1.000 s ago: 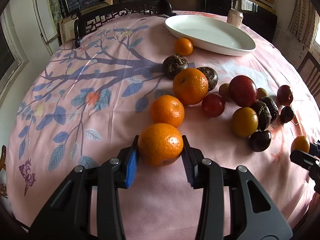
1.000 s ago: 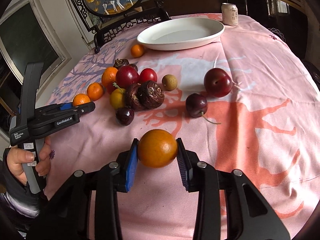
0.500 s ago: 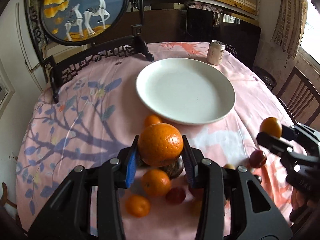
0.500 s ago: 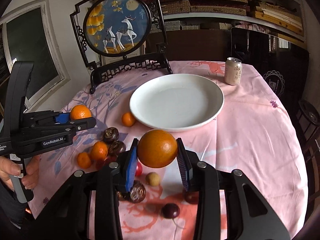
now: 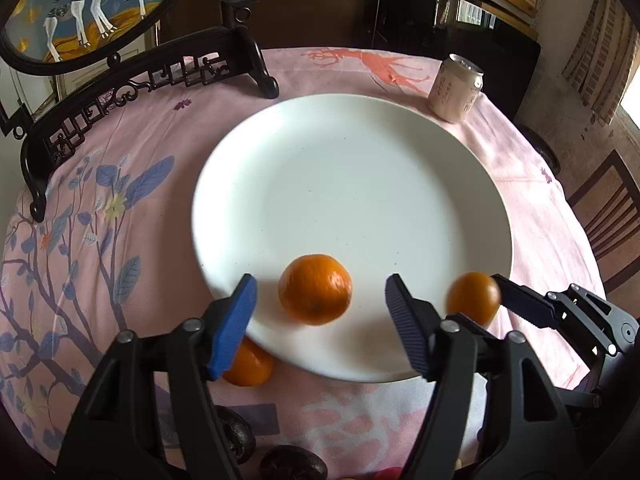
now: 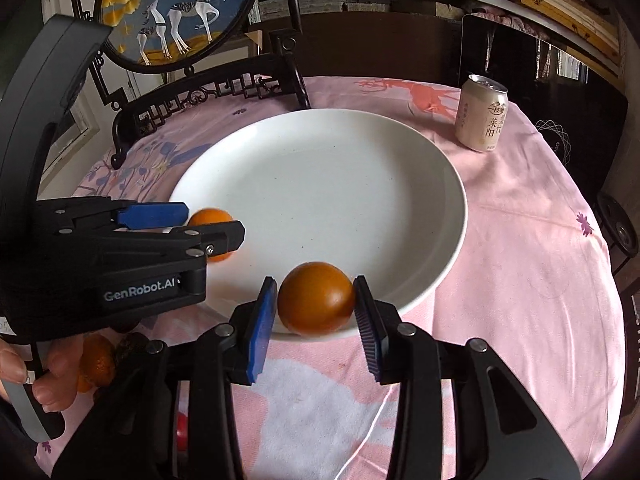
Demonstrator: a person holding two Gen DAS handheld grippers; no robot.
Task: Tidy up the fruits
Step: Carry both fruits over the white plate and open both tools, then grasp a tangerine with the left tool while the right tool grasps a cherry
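Where the left wrist hides it, a gripping hand at right.

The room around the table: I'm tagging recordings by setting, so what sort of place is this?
Probably a home dining room: a round table under a pink printed tablecloth, a wooden dining chair, and an ornamental deer screen before stacked shelves.

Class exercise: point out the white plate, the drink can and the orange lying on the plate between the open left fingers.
white plate [image 5: 352, 184], left wrist view, bare centre of the dish.
drink can [image 6: 482, 118], right wrist view, printed side wall.
orange [image 5: 315, 294], left wrist view, middle of its peel.
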